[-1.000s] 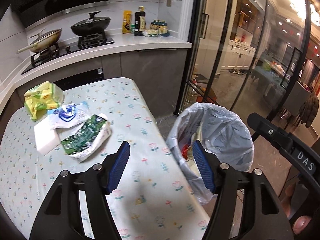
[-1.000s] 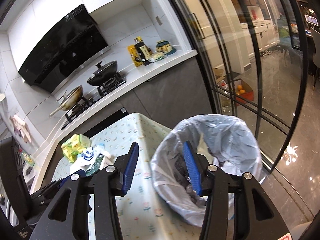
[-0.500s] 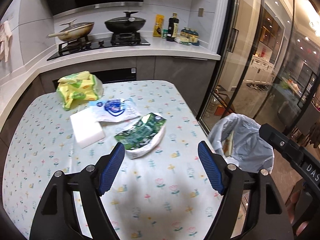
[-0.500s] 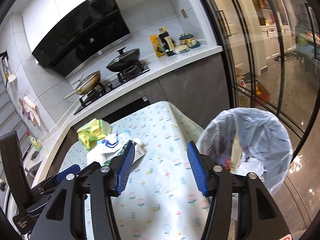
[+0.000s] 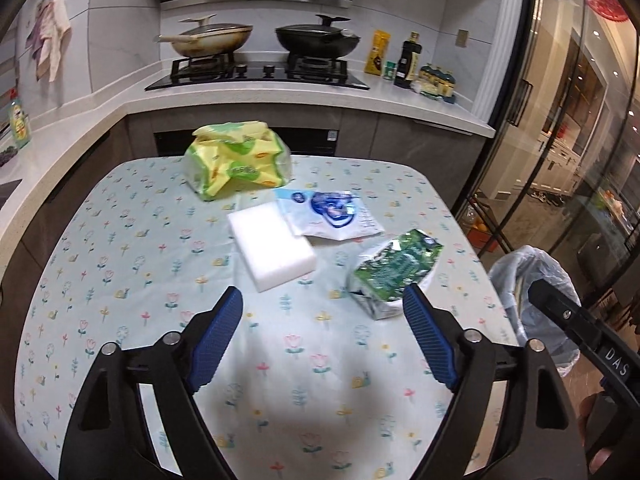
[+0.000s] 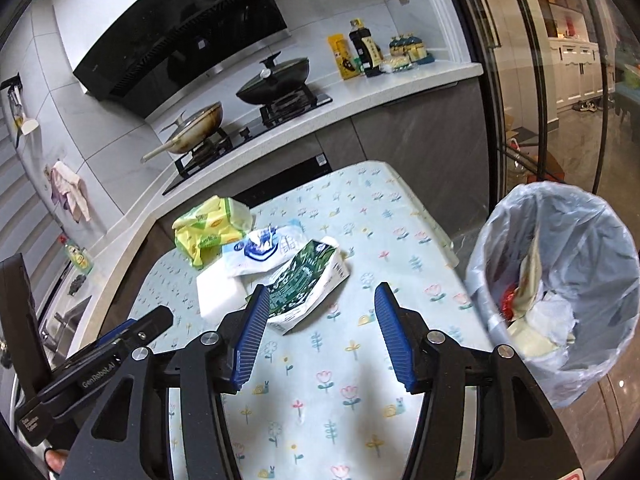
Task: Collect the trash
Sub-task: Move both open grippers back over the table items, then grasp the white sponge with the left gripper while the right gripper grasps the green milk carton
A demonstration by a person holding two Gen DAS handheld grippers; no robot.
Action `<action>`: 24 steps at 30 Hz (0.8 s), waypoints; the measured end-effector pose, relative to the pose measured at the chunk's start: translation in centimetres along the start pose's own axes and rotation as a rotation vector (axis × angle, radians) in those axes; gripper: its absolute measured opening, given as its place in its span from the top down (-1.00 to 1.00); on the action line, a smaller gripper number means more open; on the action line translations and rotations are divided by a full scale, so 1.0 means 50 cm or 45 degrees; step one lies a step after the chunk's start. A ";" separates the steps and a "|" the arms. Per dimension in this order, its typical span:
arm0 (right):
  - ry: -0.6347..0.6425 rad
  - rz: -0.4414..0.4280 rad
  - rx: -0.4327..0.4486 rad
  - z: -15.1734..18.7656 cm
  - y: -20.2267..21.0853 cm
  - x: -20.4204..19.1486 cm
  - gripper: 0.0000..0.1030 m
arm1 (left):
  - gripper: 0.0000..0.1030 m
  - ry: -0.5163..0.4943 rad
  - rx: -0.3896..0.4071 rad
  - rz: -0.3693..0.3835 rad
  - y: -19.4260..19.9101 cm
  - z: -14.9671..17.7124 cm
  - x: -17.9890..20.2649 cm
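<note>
Left wrist view: the left gripper is being carried over the table with jaws just widened and empty, probably so the green carton beside the right pad can be straddled. Right wrist view: the right gripper is being kept half-spread with nothing in it, while the lined bin is sitting just off the table edge, likely for short drops.

Floral tablecloth covers table. Behind it, white counter carries gas hob with tan wok and lidded black wok; bottles stand right. Cloths hang on wall.
</note>
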State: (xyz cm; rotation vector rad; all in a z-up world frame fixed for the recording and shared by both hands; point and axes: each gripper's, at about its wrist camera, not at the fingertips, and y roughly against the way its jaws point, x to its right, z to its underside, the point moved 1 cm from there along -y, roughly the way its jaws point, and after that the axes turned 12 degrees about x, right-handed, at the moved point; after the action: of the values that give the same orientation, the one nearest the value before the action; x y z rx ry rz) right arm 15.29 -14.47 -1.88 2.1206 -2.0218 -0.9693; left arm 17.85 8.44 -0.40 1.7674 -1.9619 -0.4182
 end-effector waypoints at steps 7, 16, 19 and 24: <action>-0.046 -0.011 -0.097 0.039 -0.088 -0.019 -0.04 | -0.64 0.069 -0.037 -0.042 -0.045 0.001 -0.068; -0.125 -0.002 -0.177 0.068 -0.193 -0.007 -0.04 | -0.75 0.122 -0.118 -0.065 -0.140 0.006 -0.097; -0.150 0.003 -0.188 0.071 -0.220 0.000 -0.04 | -0.76 0.151 -0.152 -0.061 -0.173 0.008 -0.096; -0.193 0.010 -0.203 0.076 -0.258 0.015 -0.04 | -0.78 0.187 -0.208 -0.061 -0.228 0.015 -0.086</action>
State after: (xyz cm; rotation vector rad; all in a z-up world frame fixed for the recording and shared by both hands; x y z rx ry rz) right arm 24.88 -11.91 -11.00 2.0118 -1.9395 -1.2794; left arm 27.40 11.18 -7.50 1.6944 -1.7368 -0.4389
